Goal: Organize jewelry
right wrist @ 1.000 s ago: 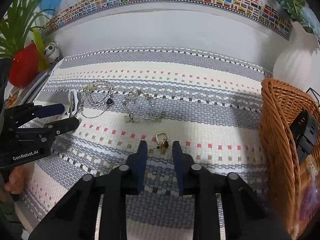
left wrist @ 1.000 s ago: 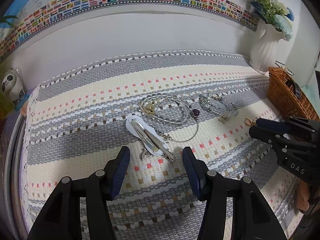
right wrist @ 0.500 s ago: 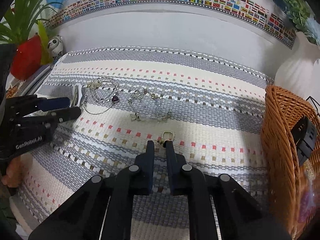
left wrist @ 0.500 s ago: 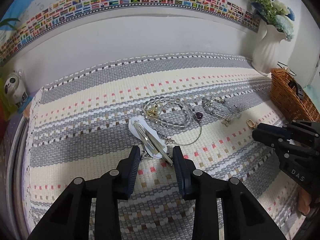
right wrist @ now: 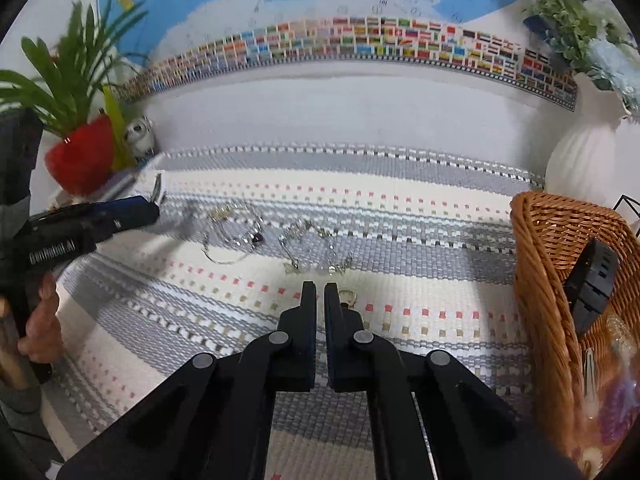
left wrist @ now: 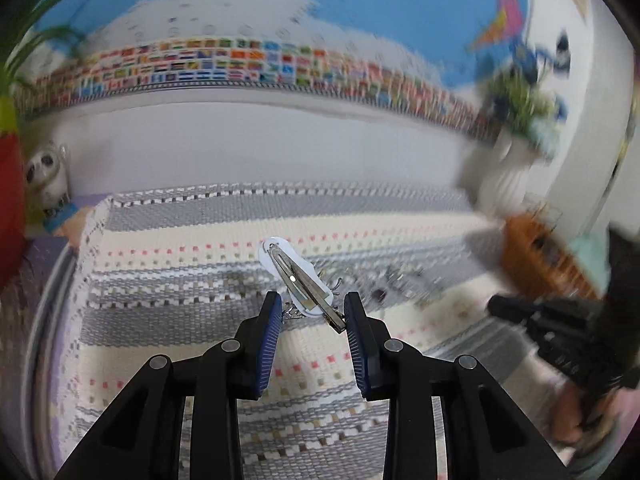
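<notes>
On the table lies a big woven mat with grey, cream and pink stripes. At its right edge sits a brown wicker basket with a black watch leaning inside it. A white vase stands behind the basket. Far to the left is a red pot with a green plant.

My left tongs hold a silver hair clip on its white card. The clip is up off the mat, tilted, with its near end against the right finger. The left finger does not seem to touch it.

My right tongs are almost shut, with just a thin gap. A small gold earring peeks out just beside the right fingertip. I cannot tell if I am pinching it.

Bead bracelets and silver chains lie on the mat in a loose row ahead.
</notes>
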The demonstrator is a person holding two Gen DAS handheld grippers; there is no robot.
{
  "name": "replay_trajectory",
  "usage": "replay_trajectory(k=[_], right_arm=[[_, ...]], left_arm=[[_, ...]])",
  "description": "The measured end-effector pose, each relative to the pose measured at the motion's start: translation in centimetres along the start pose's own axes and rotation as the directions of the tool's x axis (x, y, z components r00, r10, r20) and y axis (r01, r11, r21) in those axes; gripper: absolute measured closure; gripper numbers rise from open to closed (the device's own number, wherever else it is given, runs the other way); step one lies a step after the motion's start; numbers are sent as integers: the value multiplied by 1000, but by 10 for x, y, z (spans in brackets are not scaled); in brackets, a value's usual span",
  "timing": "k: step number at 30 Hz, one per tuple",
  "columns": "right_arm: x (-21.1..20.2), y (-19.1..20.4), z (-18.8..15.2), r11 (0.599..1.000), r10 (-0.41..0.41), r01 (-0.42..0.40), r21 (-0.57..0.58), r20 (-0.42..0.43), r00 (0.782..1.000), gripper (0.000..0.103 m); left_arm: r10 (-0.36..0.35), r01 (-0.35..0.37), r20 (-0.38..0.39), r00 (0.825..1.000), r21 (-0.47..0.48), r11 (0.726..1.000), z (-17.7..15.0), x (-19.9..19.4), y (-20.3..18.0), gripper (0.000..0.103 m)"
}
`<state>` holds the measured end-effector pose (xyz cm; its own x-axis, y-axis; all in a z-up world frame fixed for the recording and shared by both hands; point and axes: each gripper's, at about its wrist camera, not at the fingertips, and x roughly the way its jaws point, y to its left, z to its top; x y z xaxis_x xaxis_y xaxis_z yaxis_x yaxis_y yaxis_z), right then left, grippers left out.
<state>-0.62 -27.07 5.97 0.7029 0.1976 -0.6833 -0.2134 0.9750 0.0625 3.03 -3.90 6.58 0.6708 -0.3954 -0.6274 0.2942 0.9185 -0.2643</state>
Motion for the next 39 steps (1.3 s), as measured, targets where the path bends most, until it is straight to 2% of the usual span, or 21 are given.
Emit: replay_trajectory(k=[3, 6, 13, 19, 24, 27, 29, 32, 36, 37, 39], right_arm=[[-13, -2, -1, 999, 31, -32, 22, 36, 999, 97], [-28, -11, -5, 993, 83, -85, 80, 31, 996, 97], [-103, -44, -5, 971, 137, -159, 179, 126, 983, 97], [-156, -94, -13, 936, 155, -198, 291, 163, 974, 97], [-181, -139, -32, 897, 154, -207, 389, 165, 974, 97], [-194, -156, -43, 895, 126, -184, 407, 166, 978, 97], [-199, -158, -51, 894, 131, -190, 405, 169, 977, 97], [-197, -159, -55, 873, 205, -264, 410, 182, 962, 97], [-188, -166, -55, 806, 333, -387, 448, 197, 922, 97], [-185, -164, -54, 800, 347, -398, 448, 196, 917, 97], [-181, -154, -48, 819, 340, -384, 427, 178, 924, 97]], left_arm=[[-78, 79, 29, 997, -42, 996, 4, -11, 8, 70], [-119, 121, 58, 991, -20, 992, 8, -24, 1, 70], [-210, 204, 51, 976, 99, 974, 20, -50, -61, 70], [-336, 328, 0, 942, 207, 922, 30, -54, -142, 70], [-402, 406, -71, 913, 262, 876, 33, -38, -204, 70], [-413, 422, -95, 906, 288, 860, 32, -31, -231, 70], [-434, 445, -105, 895, 289, 848, 31, -27, -242, 70], [-434, 446, -108, 895, 280, 850, 32, -25, -244, 70], [-428, 440, -103, 898, 262, 859, 35, -27, -240, 70], [-424, 434, -96, 900, 262, 862, 35, -29, -237, 70], [-417, 423, -82, 905, 264, 867, 35, -34, -229, 70]])
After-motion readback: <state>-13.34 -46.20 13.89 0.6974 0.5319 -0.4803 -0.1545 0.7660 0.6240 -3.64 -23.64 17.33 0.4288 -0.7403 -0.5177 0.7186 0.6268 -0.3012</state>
